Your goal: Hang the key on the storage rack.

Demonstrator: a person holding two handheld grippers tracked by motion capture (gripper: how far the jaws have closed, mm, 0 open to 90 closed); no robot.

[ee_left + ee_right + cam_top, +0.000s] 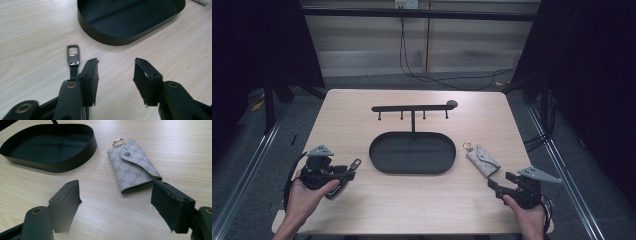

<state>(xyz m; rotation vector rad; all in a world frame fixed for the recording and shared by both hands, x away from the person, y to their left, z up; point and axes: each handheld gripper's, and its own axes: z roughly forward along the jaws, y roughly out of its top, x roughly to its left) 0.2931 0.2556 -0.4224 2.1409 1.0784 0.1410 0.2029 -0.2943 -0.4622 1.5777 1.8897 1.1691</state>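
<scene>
The left gripper hovers over the near left part of the wooden table, its jaws parted with only bare wood between them. A dark strap with a metal clasp runs out past the outer side of one jaw, outside the gap; its near end is hidden behind that jaw, so whether it touches the gripper cannot be told. In the high view the clasp shows just beyond the gripper's tip.

The right gripper sits at the near right, jaws spread wide and holding nothing. The patterned grey key pouch lies flat just beyond them, snap flap shut, a small ring at its far end; its near corner reaches close to one jaw tip without contact. In the high view the pouch rests right of the black oval tray, whose post carries a bar of hooks.
</scene>
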